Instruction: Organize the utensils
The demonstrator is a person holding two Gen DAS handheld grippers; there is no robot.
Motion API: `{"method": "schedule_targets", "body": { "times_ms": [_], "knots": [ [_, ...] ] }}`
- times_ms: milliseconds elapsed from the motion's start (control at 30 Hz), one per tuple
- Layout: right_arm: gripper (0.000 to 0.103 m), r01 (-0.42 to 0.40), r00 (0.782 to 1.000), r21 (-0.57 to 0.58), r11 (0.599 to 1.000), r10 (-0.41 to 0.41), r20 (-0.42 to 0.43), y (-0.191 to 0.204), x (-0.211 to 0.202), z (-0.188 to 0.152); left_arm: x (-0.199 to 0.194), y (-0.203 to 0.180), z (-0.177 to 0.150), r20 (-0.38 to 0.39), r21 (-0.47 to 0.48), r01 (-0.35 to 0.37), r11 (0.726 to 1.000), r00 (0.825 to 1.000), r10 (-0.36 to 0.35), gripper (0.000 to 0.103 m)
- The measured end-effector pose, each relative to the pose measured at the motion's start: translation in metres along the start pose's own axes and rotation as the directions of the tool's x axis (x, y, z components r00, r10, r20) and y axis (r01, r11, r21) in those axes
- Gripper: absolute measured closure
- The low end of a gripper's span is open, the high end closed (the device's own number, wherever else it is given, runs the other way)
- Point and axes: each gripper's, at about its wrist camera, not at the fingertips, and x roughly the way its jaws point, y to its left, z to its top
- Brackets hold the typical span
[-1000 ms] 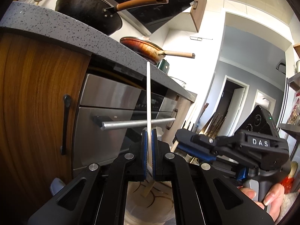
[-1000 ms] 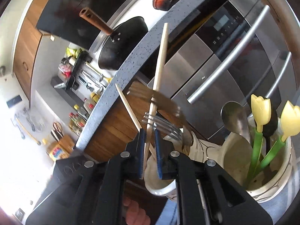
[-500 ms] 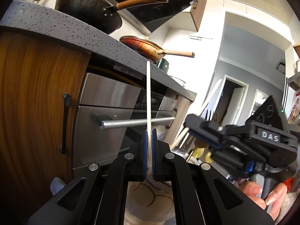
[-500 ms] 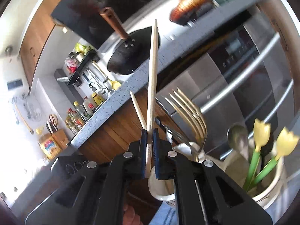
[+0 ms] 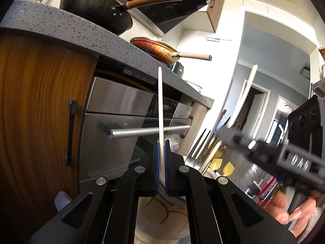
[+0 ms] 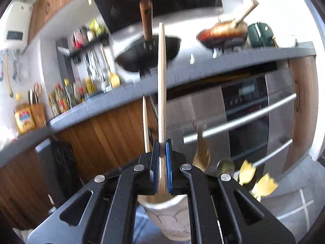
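The speckled grey stone desk with its black wok and rust-coloured frying pan runs above the stainless steel oven, and both grippers work low in front of it. The cream ceramic utensil holder with brown line pattern sits directly under the right gripper, whose blue-padded fingers are pinched nearly together on a long pale wooden utensil handle standing upright out of that pot. The left gripper likewise has its fingers closed tight on a thin white stick-like utensil, upright above a similar patterned pot. The risk, as I judge it, is crowding: metal forks and yellow tulip-shaped utensil tops stand just beside the held handle, so a sideways swing could snag them or tip the pot. The blur in the right view suggests quick motion, which would make a slip in the narrow grasp likelier.
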Motion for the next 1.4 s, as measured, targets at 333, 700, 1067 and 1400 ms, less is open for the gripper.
{"method": "schedule_targets", "body": {
  "times_ms": [333,700,1067,1400],
  "knots": [
    [0.096,0.004,0.997,-0.005,1.0,-0.004,-0.076,-0.001,0.011,-0.013,-0.002,0.0,0.001,-0.009,-0.011,-0.007,1.0,1.0,0.007,0.088],
    [0.061,0.002,0.998,0.022,1.0,-0.001,-0.062,0.003,-0.038,-0.01,-0.044,-0.028,0.015,-0.01,0.016,-0.057,0.998,0.998,0.057,0.061],
    [0.03,0.074,0.994,-0.026,0.997,-0.076,-0.075,0.002,-0.123,-0.039,-0.111,-0.086,-0.003,-0.079,0.07,-0.188,0.98,0.978,0.193,0.015],
    [0.008,0.187,0.981,-0.09,0.978,-0.19,-0.038,-0.006,-0.144,-0.074,-0.111,-0.113,-0.045,-0.111,0.178,-0.365,0.914,0.915,0.387,0.006]
  ]
}}
